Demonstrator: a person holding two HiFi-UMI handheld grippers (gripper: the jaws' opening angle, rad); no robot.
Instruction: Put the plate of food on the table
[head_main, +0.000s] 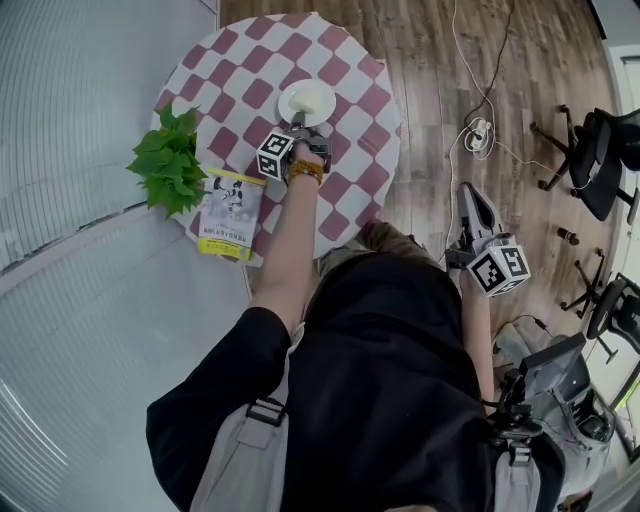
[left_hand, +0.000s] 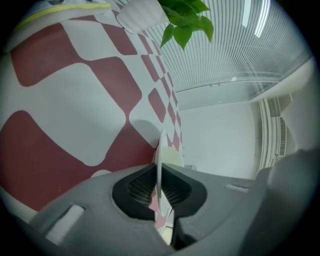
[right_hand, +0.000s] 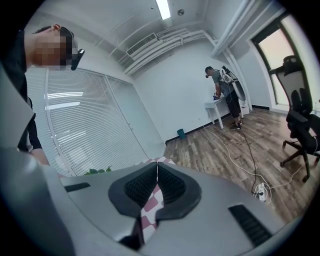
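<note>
A white plate (head_main: 307, 101) lies over the far middle of the round table with a red and white checked cloth (head_main: 352, 150). My left gripper (head_main: 300, 124) is shut on the plate's near rim. In the left gripper view the plate (left_hand: 159, 150) shows edge-on, pinched between the dark pads, with something pale yellow (left_hand: 173, 157) on it. Whether the plate touches the cloth (left_hand: 75, 95) I cannot tell. My right gripper (head_main: 470, 192) hangs off the table at the right, over the wood floor. Its jaws (right_hand: 157, 172) are shut with nothing between them.
A green leafy plant (head_main: 170, 160) and a magazine (head_main: 230, 213) sit at the table's left edge. Cables and a power strip (head_main: 478, 135) lie on the floor at the right, with office chairs (head_main: 600, 160) beyond. Far off, another person (right_hand: 226, 95) stands at a white table.
</note>
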